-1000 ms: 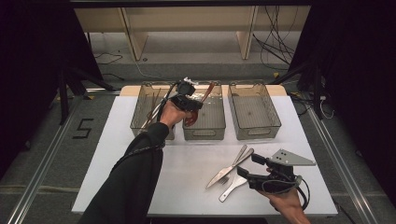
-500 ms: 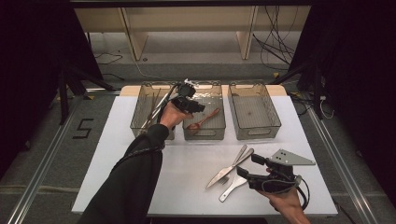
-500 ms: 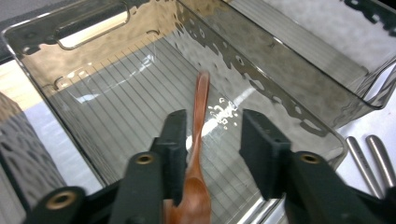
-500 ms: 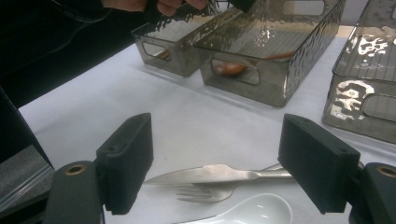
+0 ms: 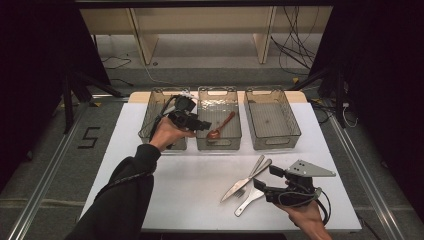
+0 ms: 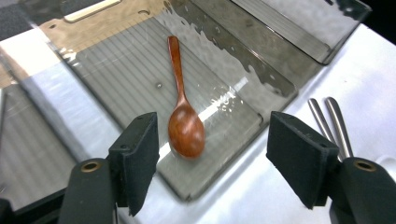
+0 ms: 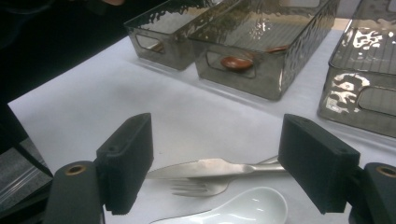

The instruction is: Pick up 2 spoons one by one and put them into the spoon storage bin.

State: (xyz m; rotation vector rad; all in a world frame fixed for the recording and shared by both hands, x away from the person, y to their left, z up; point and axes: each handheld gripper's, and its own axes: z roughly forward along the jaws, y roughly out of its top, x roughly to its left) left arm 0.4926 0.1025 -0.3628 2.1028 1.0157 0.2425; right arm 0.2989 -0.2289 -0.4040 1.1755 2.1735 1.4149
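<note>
The work in hand is sorting cutlery into three clear bins at the far side of the table. The wooden spoon [image 5: 221,125] lies flat inside the middle bin [image 5: 218,145], bowl toward the near wall, handle pointing to the far-right corner. The left gripper [image 5: 202,125] hangs at the near-left edge of that bin; its jaws have just been opening and now stand wide apart w/ nothing between the pads, the spoon [image 6: 185,122] lying free on the bin floor below them.

Near-right of the middle bin, on the white table [image 5: 175,190], the rest of the cutlery lies in a small heap: a steel knife [image 5: 245,180], a fork [image 5: 249,199] partly under it, and, in the right gripper view, a white ceramic spoon [image 7: 243,207] just beside the fork [image 7: 198,187]. The right gripper [image 5: 264,178] waits at this heap, jaws fully apart, holding nothing, approx. straddling the knife [image 7: 219,168].

Handling, as I judge it: the knife is stiff, thin, smooth and lies flat, so the pads may slip on it; best to take it across the handle, not the blade. It touches the fork, so lifting could drag that along. The ceramic spoon is prob. glazed, slippery and can chip; grip its handle and set it down softly.
</note>
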